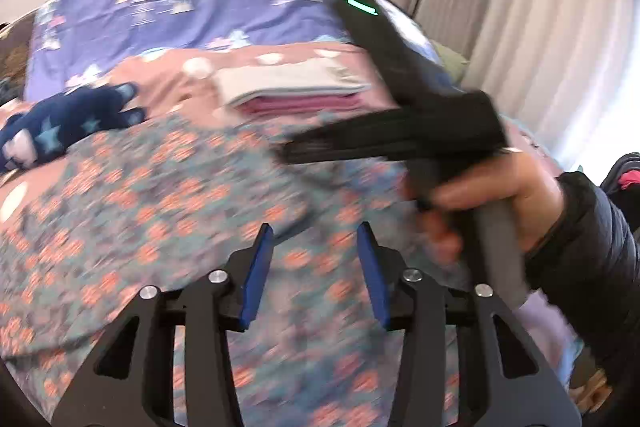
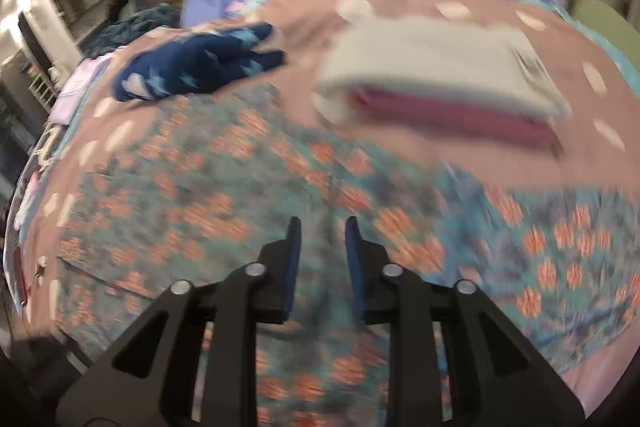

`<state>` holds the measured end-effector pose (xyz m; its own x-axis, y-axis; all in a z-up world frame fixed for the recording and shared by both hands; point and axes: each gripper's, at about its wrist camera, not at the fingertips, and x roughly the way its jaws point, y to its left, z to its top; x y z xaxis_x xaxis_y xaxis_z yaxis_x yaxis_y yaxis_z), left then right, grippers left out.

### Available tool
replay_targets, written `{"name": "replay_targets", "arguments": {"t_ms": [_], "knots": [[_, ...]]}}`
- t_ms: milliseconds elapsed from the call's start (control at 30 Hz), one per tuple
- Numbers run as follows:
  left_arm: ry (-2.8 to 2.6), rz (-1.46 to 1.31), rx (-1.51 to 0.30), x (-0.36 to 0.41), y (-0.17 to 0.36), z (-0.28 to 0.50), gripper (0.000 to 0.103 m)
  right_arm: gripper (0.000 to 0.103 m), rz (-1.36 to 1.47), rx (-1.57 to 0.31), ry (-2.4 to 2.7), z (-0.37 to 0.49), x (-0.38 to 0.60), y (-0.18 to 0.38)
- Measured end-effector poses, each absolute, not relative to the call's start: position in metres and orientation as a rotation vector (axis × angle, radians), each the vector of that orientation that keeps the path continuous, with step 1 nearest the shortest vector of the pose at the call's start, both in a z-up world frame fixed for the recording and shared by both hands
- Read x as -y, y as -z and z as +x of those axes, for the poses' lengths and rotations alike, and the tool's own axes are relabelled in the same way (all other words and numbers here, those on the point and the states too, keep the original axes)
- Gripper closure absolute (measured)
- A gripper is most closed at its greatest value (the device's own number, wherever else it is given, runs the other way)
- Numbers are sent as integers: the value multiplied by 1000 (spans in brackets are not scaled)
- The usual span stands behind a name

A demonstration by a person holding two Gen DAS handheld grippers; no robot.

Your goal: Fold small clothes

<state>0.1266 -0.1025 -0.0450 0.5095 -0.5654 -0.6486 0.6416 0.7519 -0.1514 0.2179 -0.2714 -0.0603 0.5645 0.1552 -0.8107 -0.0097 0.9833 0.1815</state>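
Both grippers, left gripper (image 1: pixel 316 247) and right gripper (image 2: pixel 320 239), open and empty above floral garment (image 2: pixel 280 187), orientation unclear.

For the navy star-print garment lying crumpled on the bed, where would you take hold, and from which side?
Probably by the two leg ends of the navy star-print garment, which stick out toward the folded stack. They lie apart from the bunched body and clear of other cloth, so coming in from the stack's side, one gripper per leg, looks easiest for spreading it flat.
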Motion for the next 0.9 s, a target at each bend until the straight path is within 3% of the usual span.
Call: {"name": "replay_targets", "arguments": {"t_ms": [67, 200, 367, 467, 567, 600, 733, 833, 900], "knots": [[658, 121, -757, 70, 52, 131, 47, 76, 192, -981, -116, 210, 280, 68], [428, 77, -791, -12, 65, 139, 46, 63, 171, -985, -184, 200, 271, 72], [125, -8, -814, -120, 78, 141, 42, 61, 163, -1004, -226, 194, 257, 72], [76, -46, -866, -158, 88, 139, 42, 71, 114, -1003, -198, 191, 241, 72], [74, -77, -899, -177, 101, 145, 43, 94, 48, -1061, -119, 198, 230, 85], [78, -98, -900, -181, 104, 150, 44, 97, 64, -1063, -104, 200, 230, 86], [85, -166, -868, -195, 105, 159, 85, 98, 121, -1026, -57, 184, 235, 67], [104, -206, -868, -194, 106, 161, 87, 92, 75, -1132, 1, 178, 235, 78], [126, -208, -863, -193, 106, 159, 87, 75, 38, -1127, 23, 180, 236, 78]]}}
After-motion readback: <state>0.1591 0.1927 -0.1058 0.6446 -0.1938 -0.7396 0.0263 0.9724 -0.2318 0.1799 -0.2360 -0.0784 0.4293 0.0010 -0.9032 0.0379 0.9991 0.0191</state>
